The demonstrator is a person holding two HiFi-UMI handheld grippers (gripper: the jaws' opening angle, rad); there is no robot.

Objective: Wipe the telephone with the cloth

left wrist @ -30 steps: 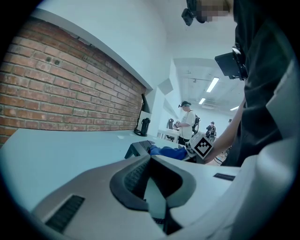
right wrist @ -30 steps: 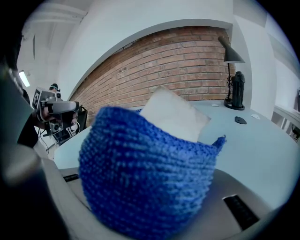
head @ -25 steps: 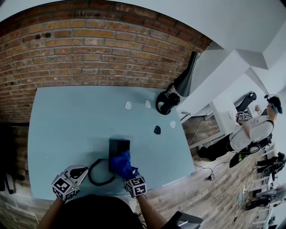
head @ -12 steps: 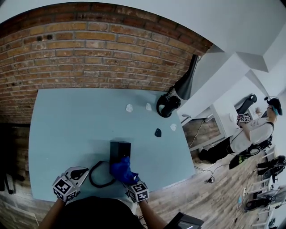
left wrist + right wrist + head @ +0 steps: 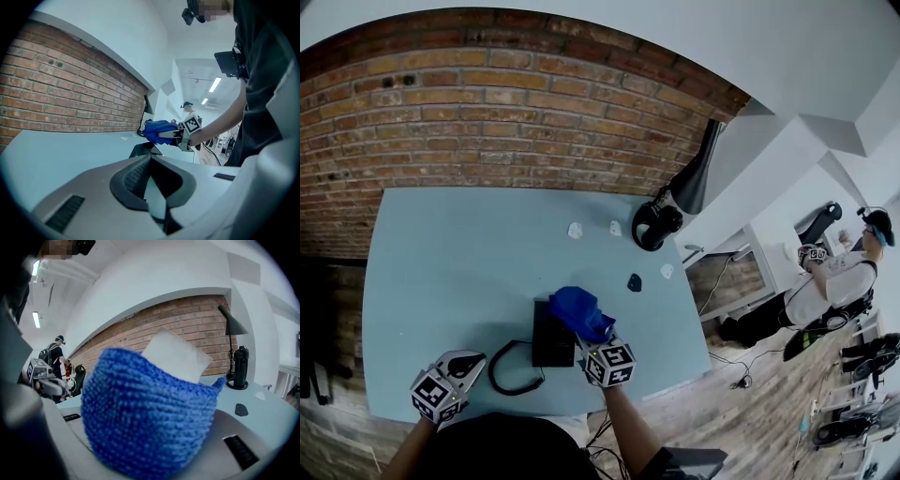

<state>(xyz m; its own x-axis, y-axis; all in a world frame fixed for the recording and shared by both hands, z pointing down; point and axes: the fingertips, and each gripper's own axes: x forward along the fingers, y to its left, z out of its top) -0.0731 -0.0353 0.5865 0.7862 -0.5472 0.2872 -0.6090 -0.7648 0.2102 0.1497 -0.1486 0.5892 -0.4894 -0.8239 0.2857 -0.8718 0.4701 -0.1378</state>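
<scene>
Right now the right gripper (image 5: 589,336) has its jaws clamped on the blue cloth (image 5: 579,311), which bunches out past the tips over the upper right corner of the black telephone (image 5: 549,349), low and centre on the tabletop (image 5: 459,262). Whether cloth touches telephone is unclear. At lower left, the left gripper (image 5: 469,359) rests with jaws closed on nothing.
</scene>
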